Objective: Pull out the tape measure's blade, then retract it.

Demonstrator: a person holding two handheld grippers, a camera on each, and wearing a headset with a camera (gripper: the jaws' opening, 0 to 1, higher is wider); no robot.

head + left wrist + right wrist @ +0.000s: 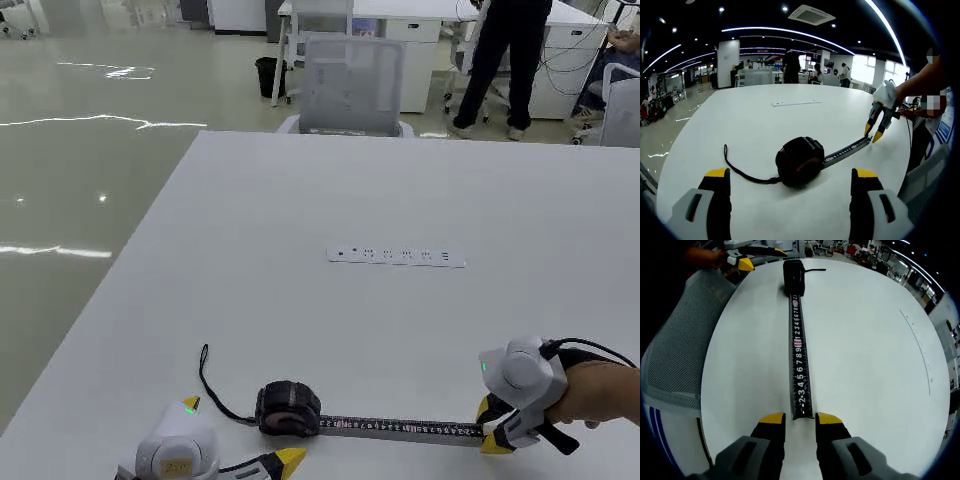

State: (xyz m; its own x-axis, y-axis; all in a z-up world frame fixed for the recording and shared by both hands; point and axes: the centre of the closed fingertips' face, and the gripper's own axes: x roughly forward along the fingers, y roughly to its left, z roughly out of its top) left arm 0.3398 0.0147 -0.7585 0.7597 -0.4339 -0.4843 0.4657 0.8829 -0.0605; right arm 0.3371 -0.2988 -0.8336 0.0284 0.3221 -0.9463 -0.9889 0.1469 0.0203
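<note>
1. Task object. The tape measure (pixel 289 408) is lying on the white table (pixel 400 190), near the table's near edge and well apart from its left edge. Its blade (pixel 400 430) is lying flat and extended to the right, running roughly along the near edge. A black wrist strap (pixel 213 385) is trailing from the case toward the left.

2. Left gripper (pixel 240 432). In the left gripper view its jaws are standing wide open and gripping nothing. The case (pixel 800 161) is sitting just ahead of the yellow tips, roughly centred between them.

3. Right gripper (pixel 495 428). A hand (pixel 600 392) is holding it at the blade's free end. In the right gripper view the jaws are standing only narrowly apart, with the blade end (pixel 802 412) lying between the tips. Whether the tips are pinching the blade cannot be determined.

4. Working room. A broad stretch of bare tabletop is extending from the blade to a flush power strip (pixel 395 256) set in the middle of the table. In the right gripper view the table's near edge is running down the left of the blade.

5. Surroundings. A grey mesh chair (pixel 350 85) is standing at the far edge. A person (pixel 505 60) is standing beyond it, beside other desks.
</note>
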